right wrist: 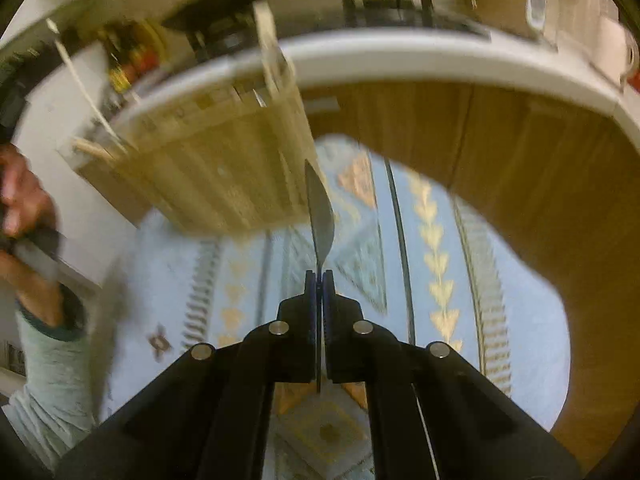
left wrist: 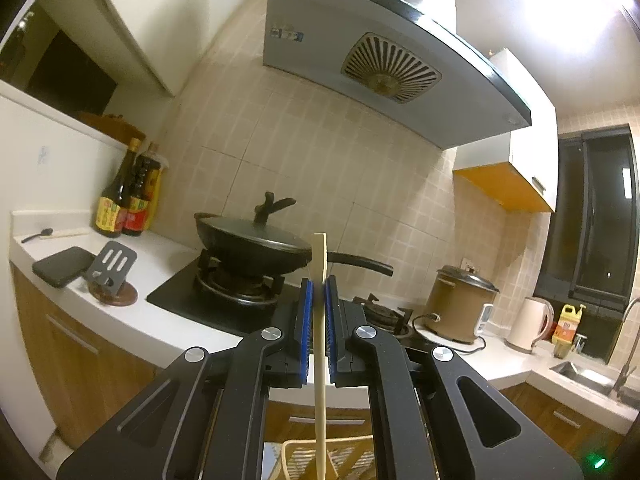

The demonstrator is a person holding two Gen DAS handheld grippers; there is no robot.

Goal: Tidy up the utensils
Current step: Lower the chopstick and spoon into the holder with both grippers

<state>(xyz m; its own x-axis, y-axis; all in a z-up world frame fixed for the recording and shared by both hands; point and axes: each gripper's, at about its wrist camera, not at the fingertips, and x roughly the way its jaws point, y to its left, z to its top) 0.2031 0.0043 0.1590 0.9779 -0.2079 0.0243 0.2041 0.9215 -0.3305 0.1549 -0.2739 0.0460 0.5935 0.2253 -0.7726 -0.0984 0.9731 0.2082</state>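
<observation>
Left gripper [left wrist: 318, 286] clamps an upright chopstick [left wrist: 320, 320], right gripper [right wrist: 319, 280] pinches a spoon [right wrist: 319, 216] lower centre, both seemingly carried toward the slatted basket [right wrist: 208, 168] upper left.

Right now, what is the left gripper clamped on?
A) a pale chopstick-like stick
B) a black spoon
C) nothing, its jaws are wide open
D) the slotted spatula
A: in the left wrist view the left gripper has its blue pads closed on a pale stick that stands upright between them, its tip in front of the wok.
</observation>
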